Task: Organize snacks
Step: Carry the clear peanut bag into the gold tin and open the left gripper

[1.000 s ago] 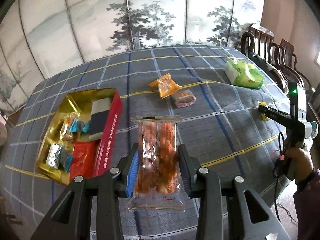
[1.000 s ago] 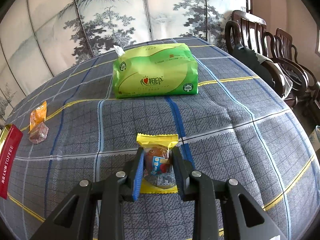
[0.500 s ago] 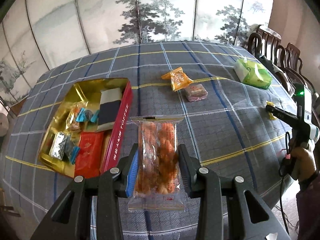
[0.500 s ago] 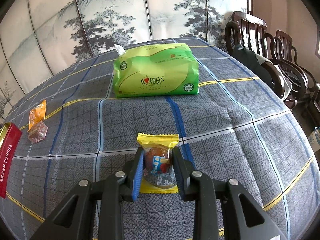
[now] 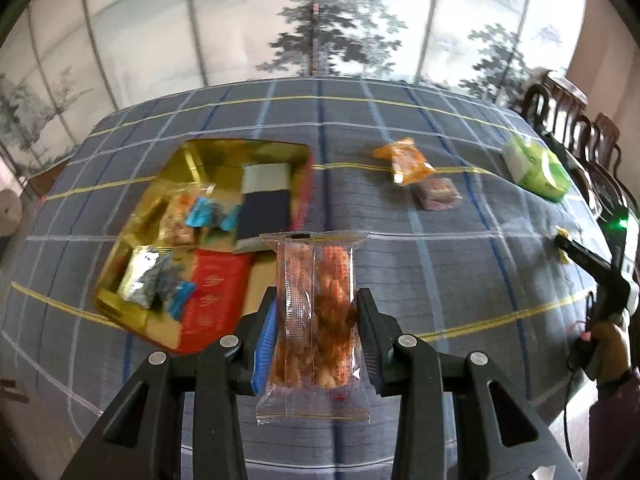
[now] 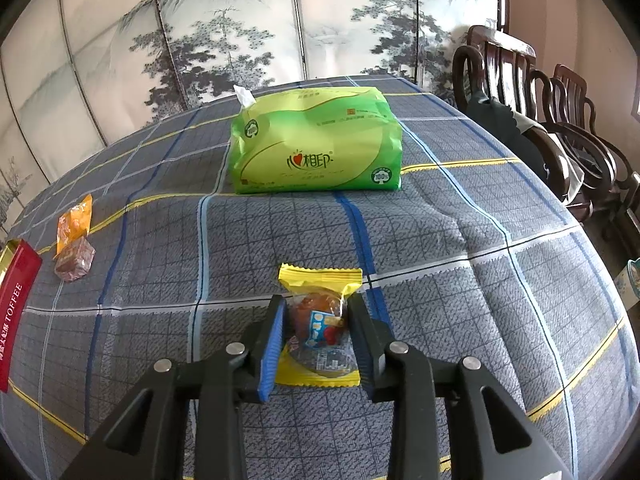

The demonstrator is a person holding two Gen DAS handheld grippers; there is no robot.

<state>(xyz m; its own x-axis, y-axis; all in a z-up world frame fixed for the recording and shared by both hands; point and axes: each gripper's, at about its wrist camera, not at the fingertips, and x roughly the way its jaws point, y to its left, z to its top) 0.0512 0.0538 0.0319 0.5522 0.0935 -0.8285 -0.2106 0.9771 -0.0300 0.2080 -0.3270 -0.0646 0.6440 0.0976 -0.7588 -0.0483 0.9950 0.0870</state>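
My left gripper (image 5: 316,316) is shut on a clear packet of orange snacks (image 5: 318,312) and holds it above the table, just right of the gold toffee tin (image 5: 128,240). The tin holds several wrapped snacks. An orange packet (image 5: 406,162) and a pinkish wrapped cake (image 5: 438,196) lie on the cloth further back. My right gripper (image 6: 316,328) is shut on a yellow-edged snack packet (image 6: 320,320) that sits low over the cloth. The right gripper also shows at the right edge of the left wrist view (image 5: 576,248).
A green tissue pack (image 6: 316,144) lies beyond the right gripper, also in the left wrist view (image 5: 536,168). The tin's red side (image 6: 14,300) shows at the left edge. Wooden chairs (image 6: 540,92) stand at the table's right. A painted screen stands behind.
My left gripper has swung left with the clear packet, so the tin now lies closer under it. The right gripper has held still on the yellow packet.
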